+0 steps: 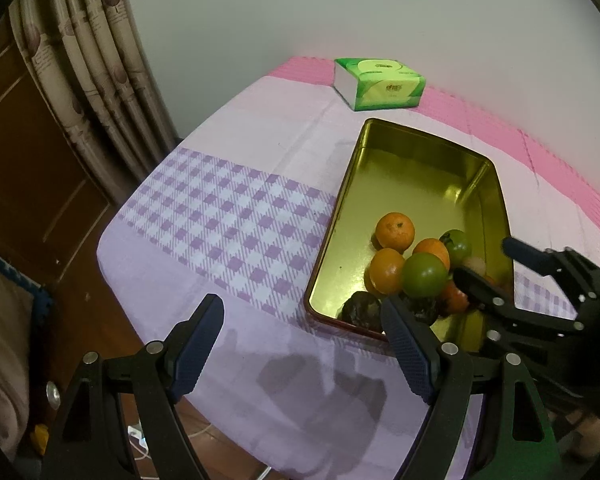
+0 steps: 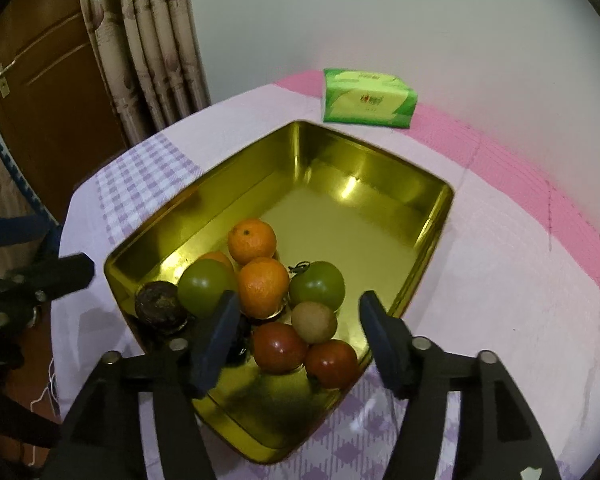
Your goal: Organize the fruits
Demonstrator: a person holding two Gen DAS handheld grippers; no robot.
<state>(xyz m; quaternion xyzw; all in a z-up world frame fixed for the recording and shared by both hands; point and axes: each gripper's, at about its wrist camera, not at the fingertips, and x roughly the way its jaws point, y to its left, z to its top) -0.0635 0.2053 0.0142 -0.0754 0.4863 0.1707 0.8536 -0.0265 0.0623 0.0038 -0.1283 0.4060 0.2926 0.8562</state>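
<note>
Fruit tin (image 2: 428, 216) on the clothed table (image 1: 236, 160), long axis running away toward the tissue pack (image 2: 368, 98).

Fruits (image 2: 262, 286) cluster at its near end. Right gripper (image 2: 296, 336) angles down over them, jaws apart, holding nothing. Left gripper (image 1: 300, 354) hangs beside the tin, open, empty.

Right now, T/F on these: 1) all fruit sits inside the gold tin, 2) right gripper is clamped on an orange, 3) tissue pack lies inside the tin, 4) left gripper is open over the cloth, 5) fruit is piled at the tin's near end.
1) True: every fruit in view lies inside the gold tin.
2) False: the right gripper is open above the pile, its pads pressing on nothing; the nearest orange is free.
3) False: the tissue pack lies on the tablecloth beyond the tin.
4) True: the left gripper is open and empty.
5) True: the far end is bare.
</note>
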